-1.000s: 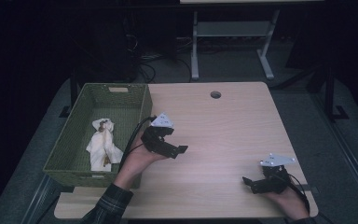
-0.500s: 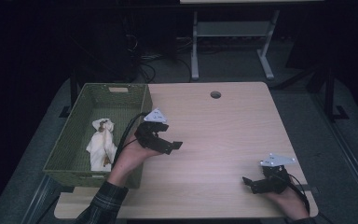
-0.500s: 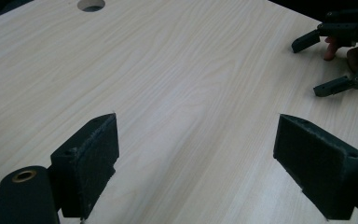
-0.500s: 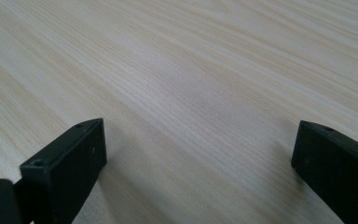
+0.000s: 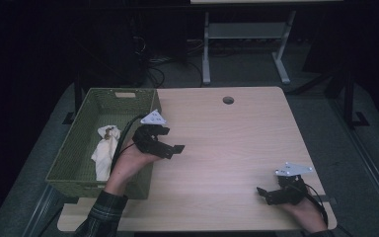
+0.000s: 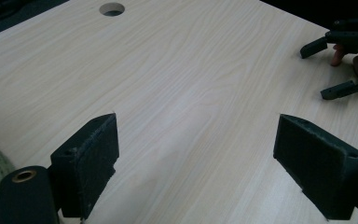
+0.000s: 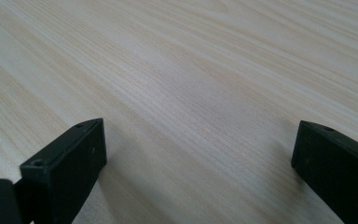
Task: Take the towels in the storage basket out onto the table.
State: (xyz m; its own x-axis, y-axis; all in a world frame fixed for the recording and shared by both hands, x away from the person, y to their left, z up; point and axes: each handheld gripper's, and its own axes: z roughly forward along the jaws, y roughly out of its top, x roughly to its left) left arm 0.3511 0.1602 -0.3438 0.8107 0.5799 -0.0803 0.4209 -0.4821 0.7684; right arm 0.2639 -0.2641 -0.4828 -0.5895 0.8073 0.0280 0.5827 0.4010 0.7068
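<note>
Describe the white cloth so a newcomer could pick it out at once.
Start at the light wooden table, then look to the green woven basket at its left edge. The white cloth lies crumpled inside, the only pale thing there, just left of the left gripper.

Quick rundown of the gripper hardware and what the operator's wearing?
Both the left gripper and the right gripper are black, each topped by a grey three-cornered plate with dark dots. Flat black rectangular pads have small screw holes. Black cables trail from each. The left forearm wears a plaid sleeve.
</note>
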